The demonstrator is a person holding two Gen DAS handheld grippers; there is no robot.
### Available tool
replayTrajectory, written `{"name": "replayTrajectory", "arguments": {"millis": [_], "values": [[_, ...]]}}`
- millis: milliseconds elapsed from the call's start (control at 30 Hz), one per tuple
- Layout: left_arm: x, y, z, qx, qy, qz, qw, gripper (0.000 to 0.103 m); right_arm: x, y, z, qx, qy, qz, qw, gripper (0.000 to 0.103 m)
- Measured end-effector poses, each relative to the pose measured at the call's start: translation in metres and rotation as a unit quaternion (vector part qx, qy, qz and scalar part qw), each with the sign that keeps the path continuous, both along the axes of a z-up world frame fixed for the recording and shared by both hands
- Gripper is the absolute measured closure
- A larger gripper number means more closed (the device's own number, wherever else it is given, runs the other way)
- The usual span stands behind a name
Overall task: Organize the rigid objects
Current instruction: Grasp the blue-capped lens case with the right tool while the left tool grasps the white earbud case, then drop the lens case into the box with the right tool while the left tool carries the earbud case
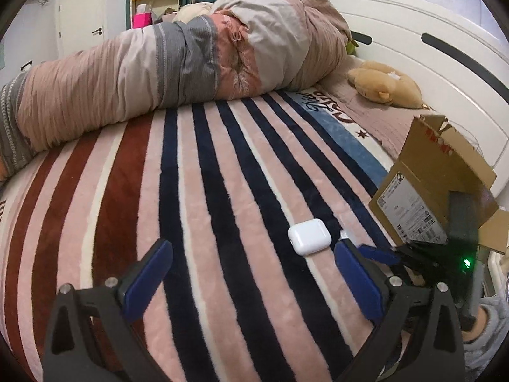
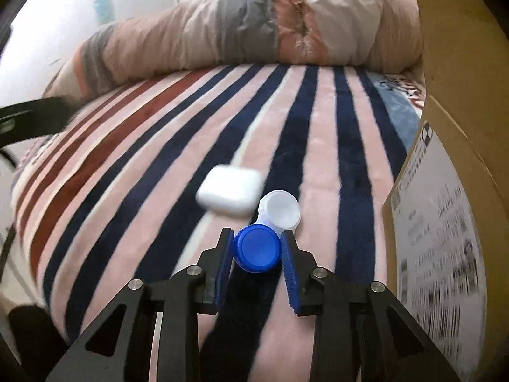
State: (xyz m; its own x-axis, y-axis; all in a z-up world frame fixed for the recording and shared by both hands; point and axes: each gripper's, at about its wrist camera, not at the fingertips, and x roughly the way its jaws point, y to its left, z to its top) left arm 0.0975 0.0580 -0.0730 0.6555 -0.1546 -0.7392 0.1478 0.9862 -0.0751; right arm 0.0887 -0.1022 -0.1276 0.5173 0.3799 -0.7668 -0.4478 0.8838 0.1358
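A white earbud case [image 1: 309,236] lies on the striped blanket, ahead of and between my left gripper's [image 1: 253,256] blue fingers, which stand wide open and empty. In the right wrist view my right gripper [image 2: 257,244] is shut on the blue cap side of a contact lens case [image 2: 258,250], whose white cap [image 2: 280,209] sticks out forward. The earbud case [image 2: 230,193] lies just beyond it, to the left. An open cardboard box [image 1: 437,187] with a shipping label stands at the right; it fills the right edge of the right wrist view [image 2: 451,165].
A rolled pink and grey duvet [image 1: 178,63] lies across the far side of the bed. A plush toy [image 1: 385,84] rests near the white headboard [image 1: 429,54]. My right gripper shows in the left wrist view [image 1: 378,253] next to the box.
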Motion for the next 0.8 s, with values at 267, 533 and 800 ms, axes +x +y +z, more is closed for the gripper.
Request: {"name": "replayTrajectory", "arguments": {"millis": [267,533,800], "values": [[0.011,-0.012,-0.019,0.013,0.016,0.000,0.9998,0.002,0.001,0.008,-0.011,-0.044,-0.009,-0.009,0.999,0.073],[0.022,-0.015,-0.035,-0.012,0.034,0.001,0.9994,0.002,-0.055,-0.015,0.085,0.015,-0.108,0.039,0.993,0.075],[0.057,-0.060,-0.068,-0.022,0.072,-0.014,0.9971,0.014,-0.054,-0.122,0.187,0.041,-0.164,-0.026,0.985,0.075]]}}
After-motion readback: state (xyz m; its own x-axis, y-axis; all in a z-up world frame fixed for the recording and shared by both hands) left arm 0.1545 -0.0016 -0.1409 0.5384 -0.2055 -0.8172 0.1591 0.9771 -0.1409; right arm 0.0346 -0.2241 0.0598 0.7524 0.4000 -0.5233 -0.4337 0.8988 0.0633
